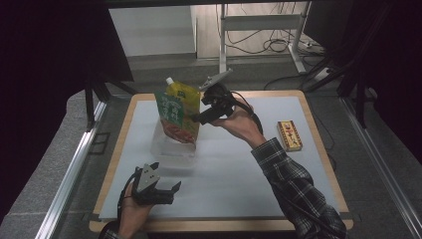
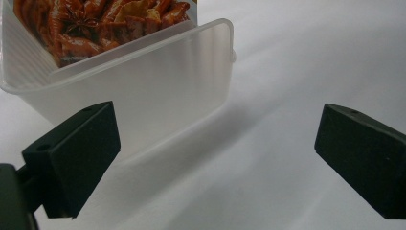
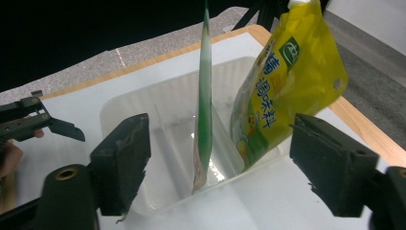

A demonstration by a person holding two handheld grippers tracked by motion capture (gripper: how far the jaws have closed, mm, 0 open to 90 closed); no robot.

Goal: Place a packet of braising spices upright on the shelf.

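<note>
White covering lies over the wooden-edged table, with dark surroundings and cables on the floor beyond. Near the middle of the table stands a clear plastic tub, and two packets stand upright in it: a flat green packet with a picture of red food, and a yellow pouch with a white cap, just behind it towards the far edge.

What matters for the coming move is how the right gripper faces these packets. It sits just beside the tub's right side, its jaws spread wide and holding nothing. Its own view shows the green packet edge-on, long axis vertical, standing between the two jaws' lines, while the yellow pouch leans to one side of it. Closing straight ahead would likely pinch the green packet across its thin faces.

Much farther off, the left gripper rests near the table's front edge, its jaws also apart and empty; in its view the tub wall lies ahead, well apart. The right hand is clearly the nearer one.

Off to the right lies a small flat box, alone on the covering.
</note>
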